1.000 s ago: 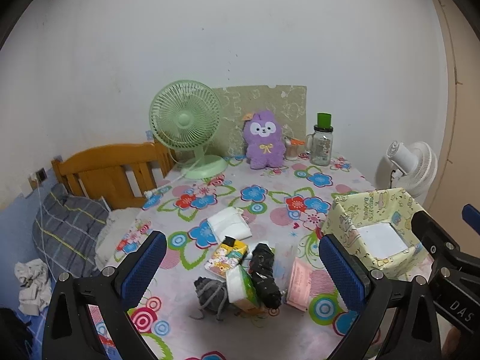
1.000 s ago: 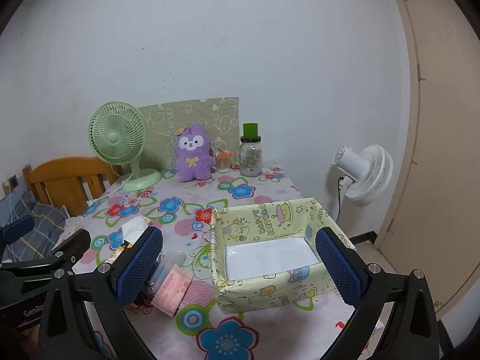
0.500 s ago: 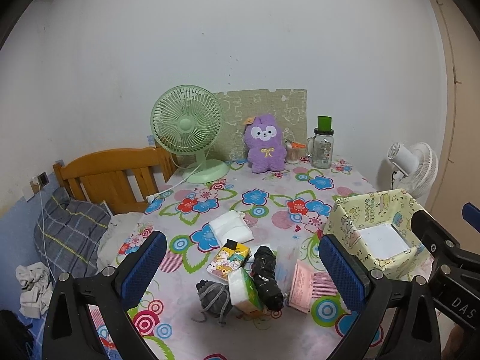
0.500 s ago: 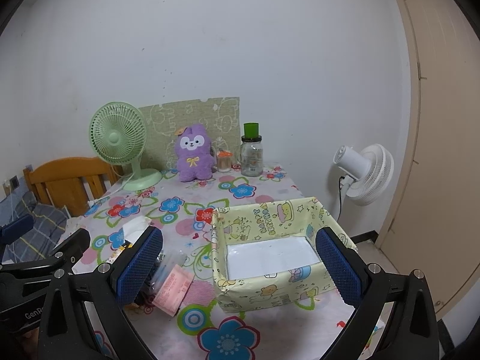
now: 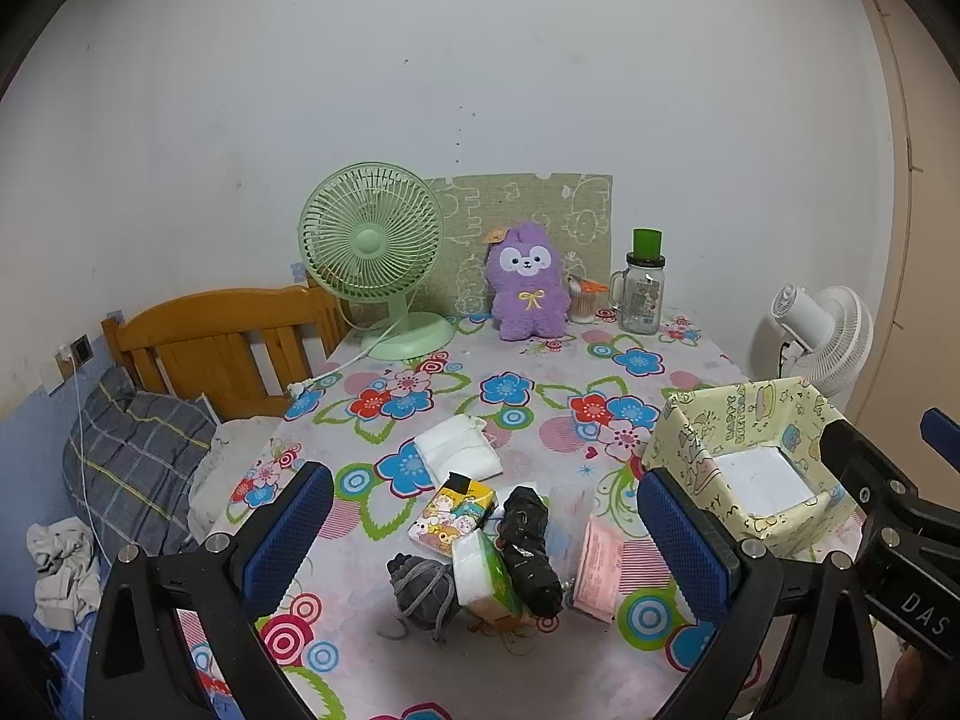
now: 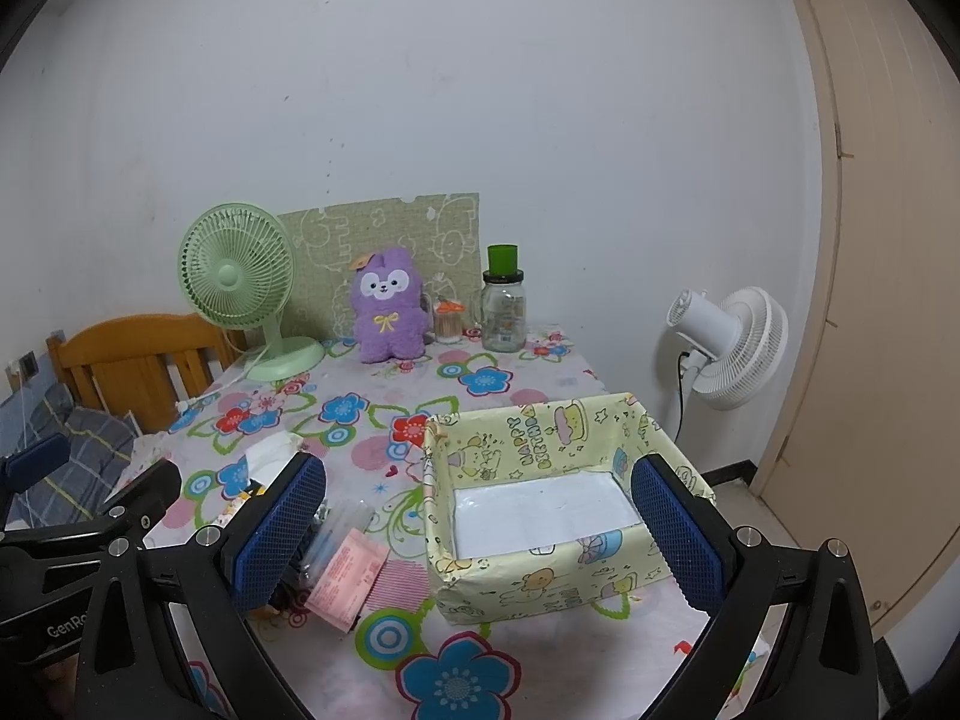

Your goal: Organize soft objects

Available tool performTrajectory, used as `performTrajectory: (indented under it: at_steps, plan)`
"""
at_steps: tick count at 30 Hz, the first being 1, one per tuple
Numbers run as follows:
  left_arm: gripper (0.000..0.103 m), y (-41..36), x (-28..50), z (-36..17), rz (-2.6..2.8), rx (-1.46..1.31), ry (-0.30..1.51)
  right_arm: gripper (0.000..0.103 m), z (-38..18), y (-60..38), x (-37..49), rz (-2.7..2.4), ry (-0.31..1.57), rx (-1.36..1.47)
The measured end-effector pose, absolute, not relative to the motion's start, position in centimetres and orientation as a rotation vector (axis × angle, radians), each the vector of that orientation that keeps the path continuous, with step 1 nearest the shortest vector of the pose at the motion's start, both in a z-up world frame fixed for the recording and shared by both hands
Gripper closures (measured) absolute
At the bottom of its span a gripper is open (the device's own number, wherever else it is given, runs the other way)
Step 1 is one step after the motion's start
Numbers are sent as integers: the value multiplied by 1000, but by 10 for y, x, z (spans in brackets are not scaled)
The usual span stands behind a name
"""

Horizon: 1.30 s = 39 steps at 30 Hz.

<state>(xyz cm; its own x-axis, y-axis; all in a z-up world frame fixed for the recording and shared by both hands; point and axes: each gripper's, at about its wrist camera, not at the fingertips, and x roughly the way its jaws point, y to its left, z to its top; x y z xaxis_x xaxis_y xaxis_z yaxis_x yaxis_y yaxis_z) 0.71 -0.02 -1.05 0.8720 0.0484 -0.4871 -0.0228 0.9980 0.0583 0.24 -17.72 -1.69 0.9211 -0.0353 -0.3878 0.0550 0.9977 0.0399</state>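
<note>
On the flowered table lies a cluster of soft items: a grey rolled sock (image 5: pixel 420 591), a green-and-white tissue pack (image 5: pixel 483 579), a black bundle (image 5: pixel 531 546), a cartoon tissue pack (image 5: pixel 453 513), a pink packet (image 5: pixel 600 561) (image 6: pixel 348 576) and a white folded cloth (image 5: pixel 459 447). A yellow patterned box (image 6: pixel 558 498) (image 5: pixel 750 462) stands empty at the right. A purple plush (image 5: pixel 528 285) (image 6: pixel 387 306) sits at the back. My left gripper (image 5: pixel 489 540) is open above the cluster. My right gripper (image 6: pixel 477 534) is open in front of the box.
A green desk fan (image 5: pixel 375 252), a green-lidded glass jar (image 5: pixel 643 285) and a patterned board (image 5: pixel 528 210) stand along the back wall. A wooden headboard (image 5: pixel 222 348) and grey pillow (image 5: pixel 129 462) are at left. A white floor fan (image 6: pixel 729 345) stands right of the table.
Both grippers have drawn back and risen slightly, so the table items look a little farther away. Both stay open and nothing on the table has moved.
</note>
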Motion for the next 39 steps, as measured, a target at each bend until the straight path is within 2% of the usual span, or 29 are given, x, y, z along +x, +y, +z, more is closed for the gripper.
performTrajectory:
  at_steps: [39]
  plan:
    - [1, 2, 5, -10, 1, 20, 498, 0, -12, -179, -1, -52, 370, 47]
